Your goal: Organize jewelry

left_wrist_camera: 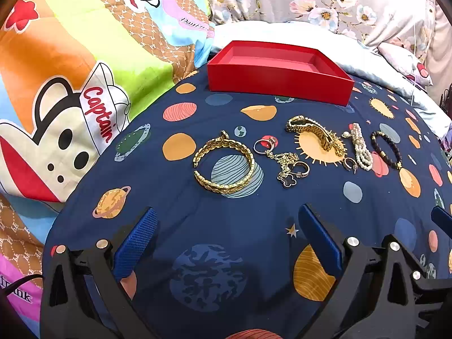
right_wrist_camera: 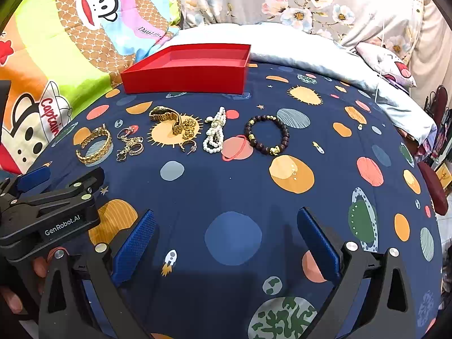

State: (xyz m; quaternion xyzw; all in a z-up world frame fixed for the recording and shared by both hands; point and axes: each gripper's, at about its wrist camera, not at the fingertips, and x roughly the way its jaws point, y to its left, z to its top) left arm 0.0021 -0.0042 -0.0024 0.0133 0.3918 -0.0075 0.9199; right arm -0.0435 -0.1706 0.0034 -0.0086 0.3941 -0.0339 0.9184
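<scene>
Left wrist view: left gripper (left_wrist_camera: pixel 227 220) spread wide, nothing held, low over navy planet-print bedspread (left_wrist_camera: pixel 175 203). Red box (left_wrist_camera: pixel 278 80) at 12 o'clock, open top, inside only partly visible, long axis left-right. Gold cuff bracelet (left_wrist_camera: pixel 224 162) straight ahead, lying flat, gap toward 10 o'clock. Chain tangle (left_wrist_camera: pixel 285 159) just right, ring and clover pendant mixed in, pieces hard to separate. Gold watch (left_wrist_camera: pixel 316 135) at 1 o'clock, long axis running 10-to-4. Pearl strand (left_wrist_camera: pixel 360 147) and dark bead bracelet (left_wrist_camera: pixel 386 148) at 2 o'clock. Right gripper cut off at right edge, one blue tip only.

Right wrist view: right gripper (right_wrist_camera: pixel 226 223) wide apart, empty, over bare cloth. Jewelry row from 10 to 12 o'clock, box behind it. Other gripper body at 9 o'clock, partly cropped.
</scene>
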